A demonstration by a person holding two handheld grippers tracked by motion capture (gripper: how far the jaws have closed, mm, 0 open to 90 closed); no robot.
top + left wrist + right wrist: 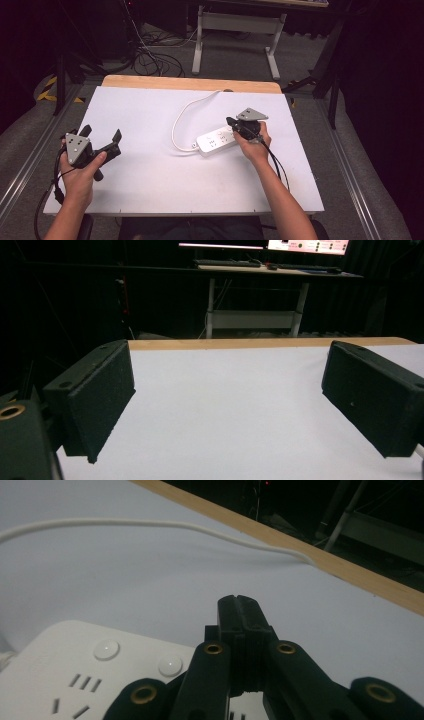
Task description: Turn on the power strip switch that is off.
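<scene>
We see a smooth white plastic power strip (216, 140) with round buttons beneath our right gripper (231, 121), fingers closed empty; left gripper (102, 137) fingers gape open.

The counter (150, 190) carries a white top sheet across nearly its whole surface; a strip of bare light wood (190, 83) is exposed along the far edge. One item lies directly on the white surface: a white power strip (214, 141), right of centre, set at a slant. Two round buttons (106, 650) and several socket slots show on its upper face. Its white cord (180, 120) leaves the left end, loops across the counter and runs to the far wooden edge.
</scene>
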